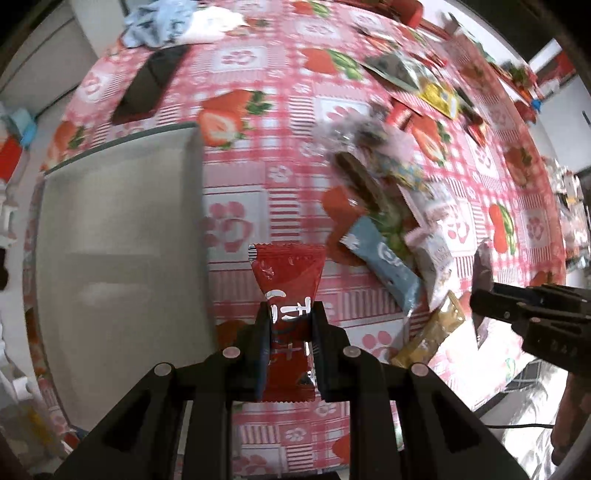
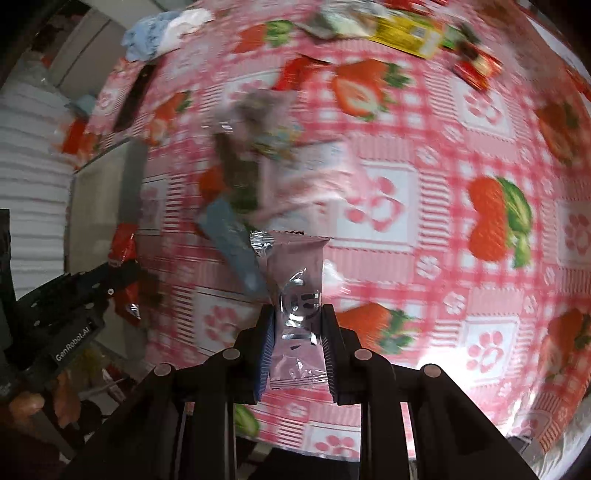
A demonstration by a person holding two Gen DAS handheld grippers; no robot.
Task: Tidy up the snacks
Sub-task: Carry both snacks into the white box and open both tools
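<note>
Red packet [image 1: 286,291] is sitting pinched between the jaws of the left gripper [image 1: 289,325], held upright above the table. In the left wrist view a grey tray [image 1: 122,236] is lying just left of the packet, close beside it. To the right a snack pile is crowding the cloth: a blue packet [image 1: 384,266], a white packet [image 1: 436,258], a gold packet [image 1: 432,332] and a blurred brown bar [image 1: 360,177]. The right gripper [image 1: 480,295] is reaching in from the right edge, clamping something dark and blurred. A black phone [image 1: 149,85] is lying far left, with blue-white cloth [image 1: 177,22] behind it. More wrappers are scattering along the far right side, including a yellow packet [image 1: 439,94]. The tablecloth [image 1: 258,177] is showing pink check, strawberries and paw prints.

In the right wrist view the right gripper [image 2: 297,328] is clamping a pink packet [image 2: 297,295] with silver print, upright above the cloth [image 2: 424,229]. The blue packet [image 2: 232,243] is lying just behind it, touching or overlapping in view; cannot tell which. The pile beyond is blurring badly. The left gripper [image 2: 125,273] is showing at the left, gripping the red packet [image 2: 123,243] over the tray [image 2: 99,206]. The yellow packet [image 2: 406,33] is lying at the far edge. White ribbed wall is filling the left side.
</note>
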